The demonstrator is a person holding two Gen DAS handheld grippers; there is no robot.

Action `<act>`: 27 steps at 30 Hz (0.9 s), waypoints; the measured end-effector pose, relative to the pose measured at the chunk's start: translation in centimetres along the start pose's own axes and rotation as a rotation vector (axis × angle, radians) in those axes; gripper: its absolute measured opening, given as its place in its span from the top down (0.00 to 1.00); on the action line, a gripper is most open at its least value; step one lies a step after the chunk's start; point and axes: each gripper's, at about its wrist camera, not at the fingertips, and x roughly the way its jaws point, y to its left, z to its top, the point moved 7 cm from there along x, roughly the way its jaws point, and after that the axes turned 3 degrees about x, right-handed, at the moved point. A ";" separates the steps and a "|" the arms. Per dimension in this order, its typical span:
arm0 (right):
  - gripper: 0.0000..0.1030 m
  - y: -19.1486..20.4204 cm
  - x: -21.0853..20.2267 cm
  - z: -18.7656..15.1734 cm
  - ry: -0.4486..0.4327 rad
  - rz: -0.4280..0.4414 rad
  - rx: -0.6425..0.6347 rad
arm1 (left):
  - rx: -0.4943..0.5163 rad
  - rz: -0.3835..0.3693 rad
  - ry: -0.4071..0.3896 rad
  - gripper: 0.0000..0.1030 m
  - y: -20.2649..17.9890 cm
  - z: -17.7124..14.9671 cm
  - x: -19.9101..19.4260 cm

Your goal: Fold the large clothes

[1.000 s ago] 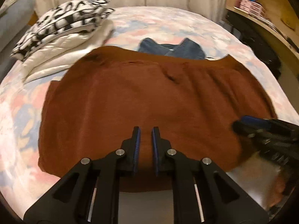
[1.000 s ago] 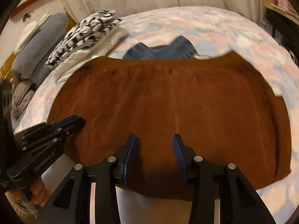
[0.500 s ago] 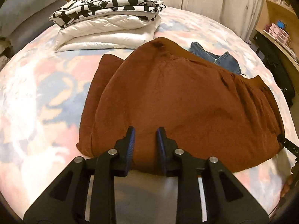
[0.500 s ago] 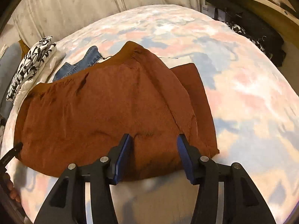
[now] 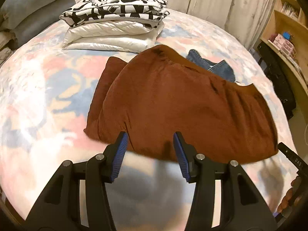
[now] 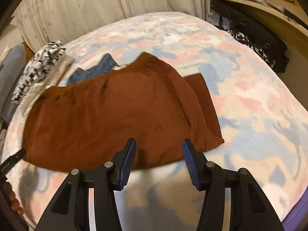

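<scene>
- While both grippers sit over the near edge of the bed (image 5: pixel 34 88), neither grips anything: left gripper (image 5: pixel 151 152) has its jaws spread wide, blue pads (image 5: pixel 120 154) facing each other across a gap, with nothing between them.
- Right gripper (image 6: pixel 158 158), same state: jaws apart, blue pads (image 6: pixel 189 162) clear of the cloth, nothing clamped.
- Rust-brown garment (image 5: pixel 182 111) lies flat on the bed, spread wide, near hem just ahead of both sets of fingertips. Looks like a double layer: a narrower brown panel sticks out from under the top layer on the left end in the left wrist view and on the right end (image 6: pixel 204 104) in the right wrist view.
- Far edge of the garment humps up into a peak in both views; a few dark creases near it.
- Blue denim piece (image 5: pixel 215 67) lies behind the garment's far edge, partly hidden by it.
- Stack of folded items further back on the left: black-and-white patterned piece (image 5: pixel 115 5) on top of white padded bedding (image 5: pixel 113 36). Grey cushions (image 5: pixel 32 5) at far left.
- Bedspread is a pastel pink/blue/cream print. Pale curtain (image 6: pixel 77 9) behind the bed, wooden shelving (image 5: pixel 288 25) to the right.
- Each wrist camera catches the tip of the other gripper at frame edge, plus fingers of the holding hand (image 6: pixel 13 200).
- Near hem is motion-blurred in both views, so exact contact between fingertips and cloth can't be confirmed.
</scene>
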 end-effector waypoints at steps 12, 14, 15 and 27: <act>0.51 6.5 -8.2 -2.8 -0.059 0.081 -0.117 | 0.007 -0.090 -0.047 0.46 -2.1 -1.3 -6.4; 0.51 7.6 -8.7 -3.5 -0.058 0.089 -0.137 | 0.007 -0.108 -0.042 0.45 -2.4 -1.8 -6.9; 0.51 8.1 -8.9 -3.9 -0.056 0.099 -0.144 | 0.007 -0.119 -0.040 0.45 -2.6 -2.1 -7.1; 0.51 9.3 -7.0 -6.5 0.001 0.125 -0.181 | -0.167 -0.250 0.036 0.45 -1.3 -4.9 -2.4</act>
